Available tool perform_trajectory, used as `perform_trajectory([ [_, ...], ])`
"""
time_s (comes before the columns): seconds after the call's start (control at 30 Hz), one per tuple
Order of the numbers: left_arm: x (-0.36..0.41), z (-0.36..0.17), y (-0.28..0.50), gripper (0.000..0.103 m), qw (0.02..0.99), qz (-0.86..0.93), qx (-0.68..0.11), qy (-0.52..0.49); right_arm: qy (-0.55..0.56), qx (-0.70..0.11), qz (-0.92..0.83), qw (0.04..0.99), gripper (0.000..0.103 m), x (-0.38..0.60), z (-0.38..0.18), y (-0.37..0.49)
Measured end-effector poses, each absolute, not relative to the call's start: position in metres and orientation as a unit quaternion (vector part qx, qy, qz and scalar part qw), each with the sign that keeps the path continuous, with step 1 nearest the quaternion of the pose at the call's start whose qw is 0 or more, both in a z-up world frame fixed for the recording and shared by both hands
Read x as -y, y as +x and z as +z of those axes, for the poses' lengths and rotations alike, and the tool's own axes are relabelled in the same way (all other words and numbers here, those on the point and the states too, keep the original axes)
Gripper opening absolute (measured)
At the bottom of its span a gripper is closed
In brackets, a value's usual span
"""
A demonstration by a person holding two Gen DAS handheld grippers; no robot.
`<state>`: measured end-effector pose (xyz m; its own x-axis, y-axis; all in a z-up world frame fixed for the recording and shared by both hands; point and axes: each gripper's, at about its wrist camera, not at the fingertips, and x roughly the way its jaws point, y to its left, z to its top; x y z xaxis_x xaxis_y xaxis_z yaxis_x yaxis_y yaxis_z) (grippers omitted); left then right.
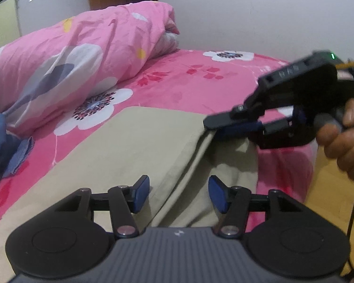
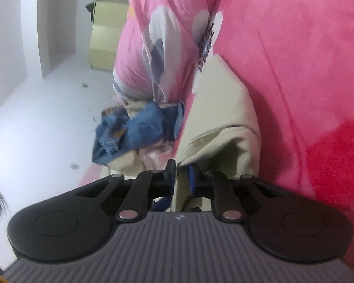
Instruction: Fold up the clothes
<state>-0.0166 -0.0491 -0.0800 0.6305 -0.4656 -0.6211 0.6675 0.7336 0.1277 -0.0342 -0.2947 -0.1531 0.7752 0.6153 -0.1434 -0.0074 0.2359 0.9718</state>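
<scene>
1. Left tongs [image 1: 179, 194] hover half-open and empty over the beige garment's [image 1: 129, 146] near fold on the bed [image 1: 224, 82].
2. Right tongs [image 2: 180, 176] are clamped on its corner.
3. Next, likely: left grips, both fold toward the quilt [image 1: 82, 54].

A bed [image 1: 195, 80] carries everything, covered in a bright pink sheet printed with large white flowers and red leaf sprigs. A smooth beige fabric garment [image 1: 120, 146] lies flat across its near part, one edge hanging over the side of the bed. Behind it, along the far side, rests a bulky rolled pink floral quilt [image 1: 82, 56] with white and grey-blue petals. At the quilt's end a crumpled blue denim garment [image 2: 134, 129] lies on the sheet, just beside the beige one.
</scene>
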Motion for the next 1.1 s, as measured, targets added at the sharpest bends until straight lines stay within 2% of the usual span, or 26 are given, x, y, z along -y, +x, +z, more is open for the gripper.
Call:
perform_trajectory([
  [0.07, 0.05, -0.079, -0.014, 0.043, 0.888, -0.31, -0.291, 0.174, 0.591, -0.253, 0.212, 0.736, 0.008, 0.294, -0.155, -0.033],
  [0.1, 0.05, -0.079, -0.012, 0.029, 0.89, -0.302, -0.293, 0.174, 0.594, -0.249, 0.213, 0.735, 0.008, 0.293, -0.156, -0.033],
  [0.13, 0.049, -0.079, -0.01, 0.019, 0.892, -0.292, -0.296, 0.175, 0.595, -0.247, 0.213, 0.734, 0.008, 0.294, -0.155, -0.034],
  [0.2, 0.043, -0.078, -0.004, 0.016, 0.894, -0.289, -0.304, 0.157, 0.59, -0.241, 0.215, 0.74, 0.01, 0.294, -0.153, -0.037],
  [0.4, 0.027, -0.07, 0.011, 0.015, 0.893, -0.298, -0.325, 0.091, 0.51, -0.243, 0.195, 0.802, 0.014, 0.304, -0.132, -0.067],
  [0.53, 0.021, -0.07, 0.02, 0.015, 0.888, -0.302, -0.34, 0.062, 0.454, -0.287, 0.151, 0.83, 0.027, 0.305, -0.134, -0.085],
  [0.7, 0.017, -0.07, 0.025, 0.015, 0.885, -0.306, -0.349, 0.042, 0.445, -0.303, 0.159, 0.828, 0.029, 0.294, -0.149, -0.088],
  [0.8, 0.015, -0.071, 0.026, 0.015, 0.884, -0.307, -0.352, 0.032, 0.449, -0.298, 0.178, 0.824, 0.022, 0.288, -0.155, -0.085],
  [0.83, 0.015, -0.071, 0.026, 0.015, 0.883, -0.308, -0.352, 0.03, 0.449, -0.296, 0.184, 0.822, 0.009, 0.287, -0.156, -0.084],
  [0.87, 0.014, -0.071, 0.025, 0.015, 0.883, -0.309, -0.352, 0.028, 0.454, -0.288, 0.193, 0.821, 0.005, 0.287, -0.156, -0.085],
  [1.1, 0.015, -0.076, 0.021, 0.015, 0.885, -0.308, -0.349, 0.02, 0.496, -0.226, 0.233, 0.805, 0.002, 0.293, -0.153, -0.074],
])
